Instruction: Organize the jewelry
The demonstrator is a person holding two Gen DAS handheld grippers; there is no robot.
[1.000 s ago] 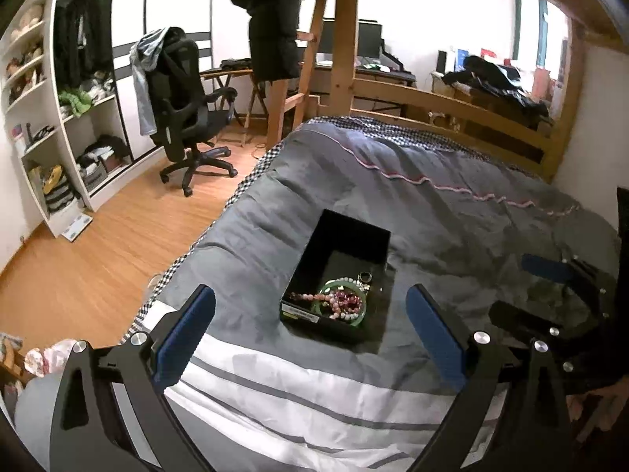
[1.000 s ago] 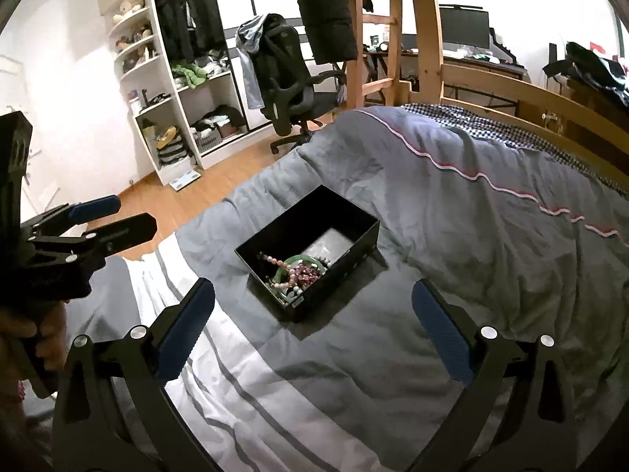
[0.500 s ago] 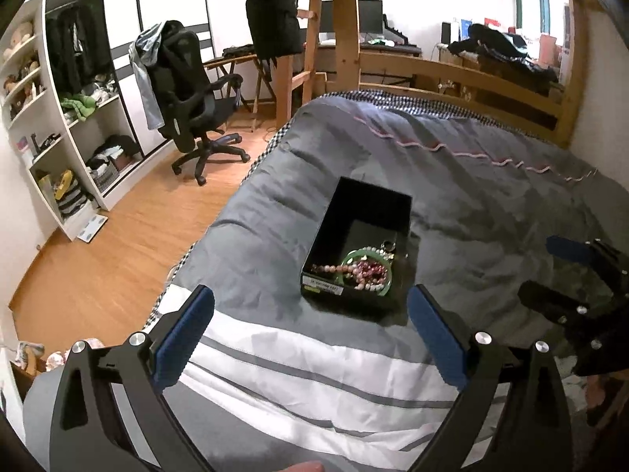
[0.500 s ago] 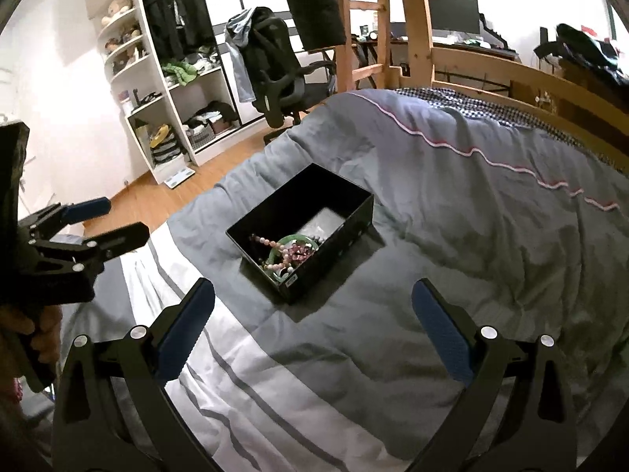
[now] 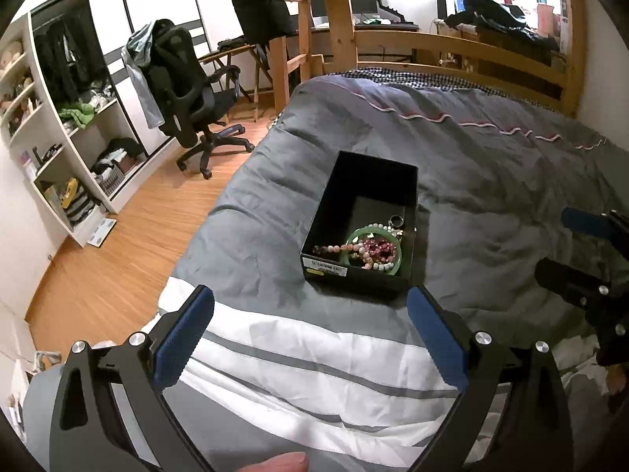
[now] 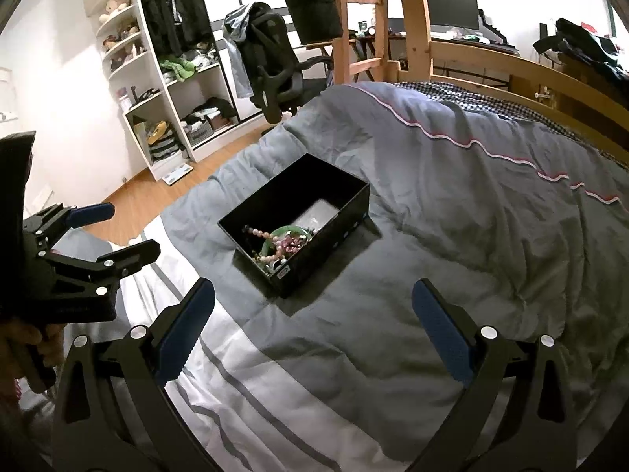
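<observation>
A black box (image 5: 363, 212) sits on a grey bed (image 5: 491, 165), holding a green bangle (image 5: 373, 249) and pink bead strands (image 5: 369, 247) piled at its near end. The left gripper (image 5: 310, 338) and right gripper (image 6: 314, 326) hover near it, jaws spread wide, holding nothing.
</observation>
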